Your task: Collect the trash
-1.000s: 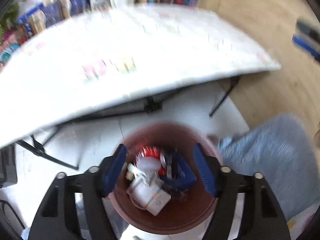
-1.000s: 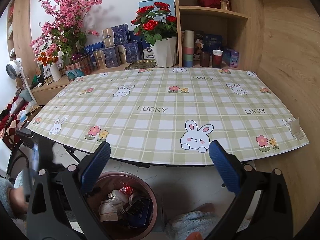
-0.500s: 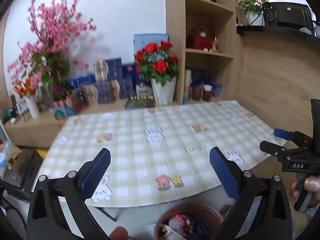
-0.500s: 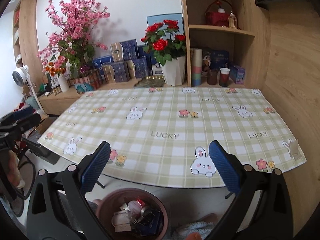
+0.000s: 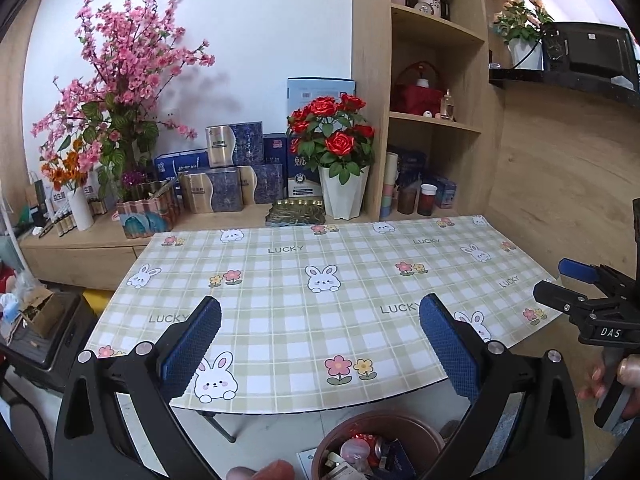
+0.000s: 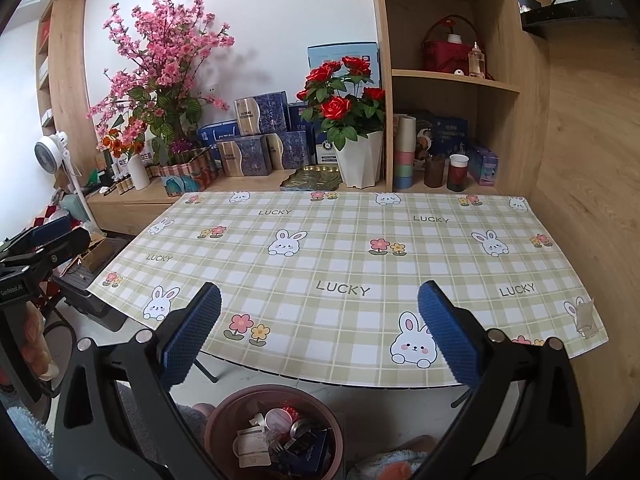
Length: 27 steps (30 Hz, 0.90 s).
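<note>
A reddish-brown bin (image 5: pixel 380 416) stands on the floor under the table's front edge, holding several pieces of trash (image 5: pixel 370 450): a red can, wrappers, a dark blue box. The right wrist view shows the bin (image 6: pixel 276 391) and the trash (image 6: pixel 280 438) more fully. My left gripper (image 5: pixel 319 312) hangs open above the bin and faces the checked bunny tablecloth (image 5: pixel 320 240), nothing between its blue pads. My right gripper (image 6: pixel 319 296) is open and empty too, beside it to the right (image 5: pixel 554 278). No trash lies on the tablecloth (image 6: pixel 344 240).
Behind the table a low sideboard (image 5: pixel 80 236) carries flower arrangements, blue boxes and a white pot of red roses (image 5: pixel 340 152). Wooden shelves and a wooden wall (image 5: pixel 560 184) close the right side. A black case (image 5: pixel 44 340) sits on the floor at left. A person's fingers grip the right handle.
My left gripper rose from just over the bin, tilted up toward the table, and its jaws widened. My right gripper rose a little, so the bin sits lower in its view.
</note>
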Motion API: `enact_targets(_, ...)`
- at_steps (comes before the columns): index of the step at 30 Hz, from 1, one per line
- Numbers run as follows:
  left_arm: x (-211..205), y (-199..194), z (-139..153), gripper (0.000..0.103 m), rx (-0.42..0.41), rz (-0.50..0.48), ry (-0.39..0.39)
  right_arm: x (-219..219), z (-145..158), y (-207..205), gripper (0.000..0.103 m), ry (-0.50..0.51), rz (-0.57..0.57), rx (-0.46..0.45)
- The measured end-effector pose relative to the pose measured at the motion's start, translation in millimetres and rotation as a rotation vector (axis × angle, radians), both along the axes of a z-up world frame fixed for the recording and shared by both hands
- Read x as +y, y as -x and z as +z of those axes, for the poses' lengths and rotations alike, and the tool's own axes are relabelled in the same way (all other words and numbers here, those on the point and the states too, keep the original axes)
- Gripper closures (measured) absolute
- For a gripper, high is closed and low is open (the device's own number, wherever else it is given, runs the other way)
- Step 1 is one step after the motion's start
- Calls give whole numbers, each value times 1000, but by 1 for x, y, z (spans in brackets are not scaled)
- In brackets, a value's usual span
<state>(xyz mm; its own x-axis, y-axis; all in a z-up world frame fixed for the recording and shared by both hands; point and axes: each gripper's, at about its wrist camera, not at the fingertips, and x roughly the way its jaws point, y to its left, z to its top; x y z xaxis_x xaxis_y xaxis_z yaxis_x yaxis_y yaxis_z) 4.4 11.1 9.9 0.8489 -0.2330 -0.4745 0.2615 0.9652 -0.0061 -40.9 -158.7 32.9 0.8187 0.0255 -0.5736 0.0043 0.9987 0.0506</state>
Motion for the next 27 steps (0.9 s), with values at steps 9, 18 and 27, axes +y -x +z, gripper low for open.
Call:
enact_targets(9,2,-2,-2,6,29,40,-35,6,-1,-1,6,19,9,8)
enact_targets(18,2,-2,0,6,24,48,-46,8,1,1,6,35,0,2)
enact_targets(27,-3,0,1,6,11,46,-69,8,0,2,6,39,0,6)
